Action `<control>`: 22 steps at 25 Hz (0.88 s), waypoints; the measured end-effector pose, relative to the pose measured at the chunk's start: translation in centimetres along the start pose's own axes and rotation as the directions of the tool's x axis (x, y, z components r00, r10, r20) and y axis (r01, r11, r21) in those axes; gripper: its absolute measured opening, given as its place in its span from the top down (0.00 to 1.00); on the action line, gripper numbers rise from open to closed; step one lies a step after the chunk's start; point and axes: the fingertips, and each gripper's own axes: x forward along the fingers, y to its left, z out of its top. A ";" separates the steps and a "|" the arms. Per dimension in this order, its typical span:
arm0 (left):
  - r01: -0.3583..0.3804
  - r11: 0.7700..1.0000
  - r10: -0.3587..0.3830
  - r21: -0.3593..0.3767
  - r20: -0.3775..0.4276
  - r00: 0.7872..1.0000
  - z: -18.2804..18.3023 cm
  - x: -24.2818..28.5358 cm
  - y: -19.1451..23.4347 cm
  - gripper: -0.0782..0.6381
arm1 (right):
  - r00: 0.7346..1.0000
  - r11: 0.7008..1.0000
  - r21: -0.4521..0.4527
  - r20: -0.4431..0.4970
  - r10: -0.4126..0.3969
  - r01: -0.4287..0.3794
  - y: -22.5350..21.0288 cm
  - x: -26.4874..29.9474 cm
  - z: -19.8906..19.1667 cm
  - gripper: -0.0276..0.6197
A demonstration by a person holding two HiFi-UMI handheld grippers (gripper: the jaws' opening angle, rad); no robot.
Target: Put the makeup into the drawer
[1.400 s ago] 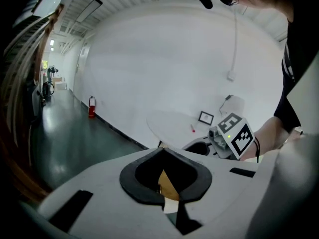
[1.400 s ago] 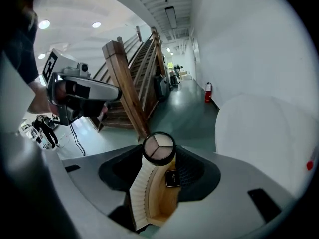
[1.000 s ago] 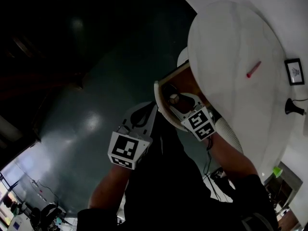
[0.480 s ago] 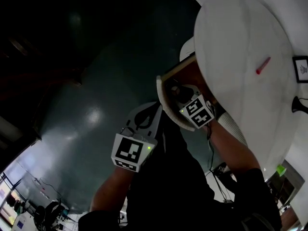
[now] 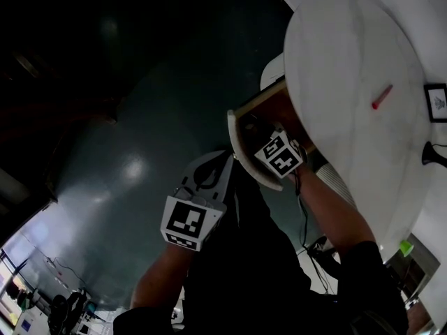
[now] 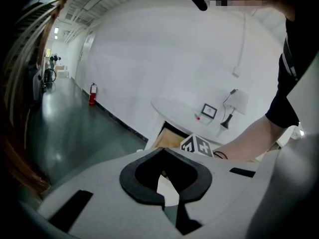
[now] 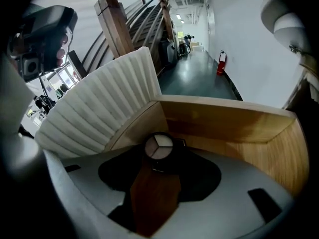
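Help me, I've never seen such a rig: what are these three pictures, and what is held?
No robot here: a person holds a two-fingered gripper in each hand. One picture comes from a camera on the head, looking down; the others ride on the grippers. The right gripper reaches into the open wooden drawer of a white table, its fingers closed on a round compact. The left gripper is shut and empty. On the tabletop sit a red stick and a small frame.
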 end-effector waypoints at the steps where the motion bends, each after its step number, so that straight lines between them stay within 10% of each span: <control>1: -0.001 1.000 0.001 -0.003 0.001 1.000 0.0 -0.1 0.1 0.87 | 1.000 1.000 0.004 -0.003 0.003 -0.003 0.1 0.0 0.1 0.63; 22: -0.030 0.999 0.024 0.043 0.129 0.991 9.4 -6.8 -2.6 0.87 | 0.974 0.988 0.151 0.226 -0.025 -0.010 5.0 -14.1 7.2 0.63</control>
